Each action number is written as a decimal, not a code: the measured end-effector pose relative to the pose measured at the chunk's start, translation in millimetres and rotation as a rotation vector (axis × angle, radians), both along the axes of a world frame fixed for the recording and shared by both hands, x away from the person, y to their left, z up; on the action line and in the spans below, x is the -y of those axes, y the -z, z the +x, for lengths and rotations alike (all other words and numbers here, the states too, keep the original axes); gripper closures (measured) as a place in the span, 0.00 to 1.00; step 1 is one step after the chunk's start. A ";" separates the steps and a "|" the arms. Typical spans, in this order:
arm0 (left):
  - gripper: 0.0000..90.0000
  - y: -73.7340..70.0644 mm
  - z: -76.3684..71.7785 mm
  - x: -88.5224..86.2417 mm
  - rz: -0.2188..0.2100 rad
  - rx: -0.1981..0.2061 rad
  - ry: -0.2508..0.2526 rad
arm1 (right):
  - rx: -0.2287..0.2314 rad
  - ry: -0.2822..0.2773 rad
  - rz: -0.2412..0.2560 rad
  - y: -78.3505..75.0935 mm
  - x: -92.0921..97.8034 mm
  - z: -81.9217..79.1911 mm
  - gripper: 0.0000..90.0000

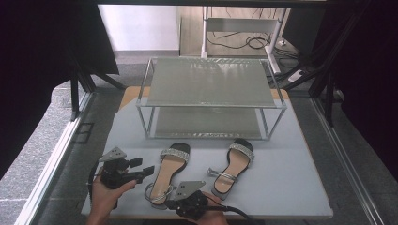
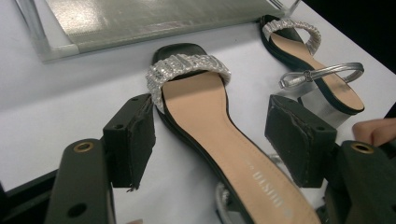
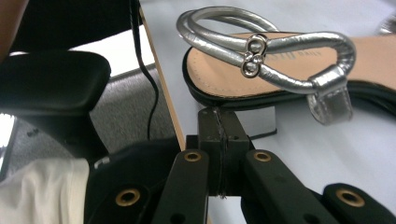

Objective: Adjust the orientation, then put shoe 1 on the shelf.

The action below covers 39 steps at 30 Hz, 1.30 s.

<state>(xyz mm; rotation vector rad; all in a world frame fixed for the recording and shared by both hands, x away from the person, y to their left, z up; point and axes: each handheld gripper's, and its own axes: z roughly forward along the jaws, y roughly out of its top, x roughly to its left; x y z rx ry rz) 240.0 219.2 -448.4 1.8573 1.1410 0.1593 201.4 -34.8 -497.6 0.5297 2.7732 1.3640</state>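
Note:
Two black sandals with glittery silver toe bands lie on the white table (image 1: 291, 187). The left sandal (image 1: 169, 171) has its silver ankle strap (image 3: 261, 51) near the front edge. The right sandal (image 1: 233, 166) lies beside it. My left gripper (image 1: 143, 167) is open just left of the left sandal. In the left gripper view its jaws (image 2: 215, 140) straddle that sandal's tan insole (image 2: 210, 116) without touching it, and the right sandal (image 2: 317, 70) lies beyond. My right gripper (image 1: 172, 199) is at the left sandal's heel. Its jaws (image 3: 219, 126) are shut on nothing, close to the block heel (image 3: 261, 121).
A two-shelf metal rack (image 1: 211, 82) with grey mesh shelves stands at the back of the table, just behind the sandals' toes. The table's front edge (image 3: 163, 93) runs right beside my right gripper. A black chair seat (image 3: 51, 79) is below it.

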 end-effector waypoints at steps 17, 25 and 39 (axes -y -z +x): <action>0.37 0.7 -0.9 -1.1 -0.005 -0.012 0.001 | 0.005 0.001 0.037 5.0 -20.0 1.5 0.95; 0.37 3.8 -0.3 4.9 -0.003 -0.019 0.014 | 0.038 0.103 0.084 -14.1 38.7 5.0 0.82; 0.36 -1.1 1.6 21.4 0.028 -0.033 0.077 | 0.138 0.342 0.119 -34.4 142.7 9.8 0.58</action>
